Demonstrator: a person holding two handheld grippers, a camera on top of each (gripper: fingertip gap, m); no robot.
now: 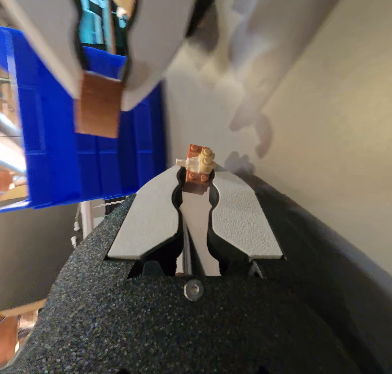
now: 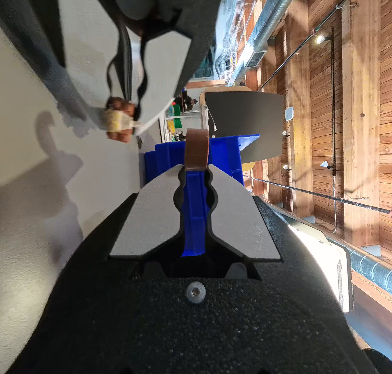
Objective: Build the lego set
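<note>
My left gripper (image 1: 196,169) is shut on a small lego assembly (image 1: 198,164): a brown studded plate with tan round pieces and a white clip piece on it. It is held in the air beside the white table. My right gripper (image 2: 196,166) is shut on a smooth brown lego piece (image 2: 196,151). In the left wrist view the right gripper (image 1: 99,92) comes in from the upper left with the brown piece (image 1: 97,106), apart from the assembly. In the right wrist view the left gripper (image 2: 125,117) shows at upper left with the assembly (image 2: 118,119), blurred.
A blue plastic bin (image 1: 84,140) stands on the white table (image 1: 297,87), also in the right wrist view (image 2: 222,153). Both views are rolled sideways. A dark chair (image 2: 244,126), wooden walls and metal ducts lie behind the bin. Tip to tip, the grippers are about 8 cm apart.
</note>
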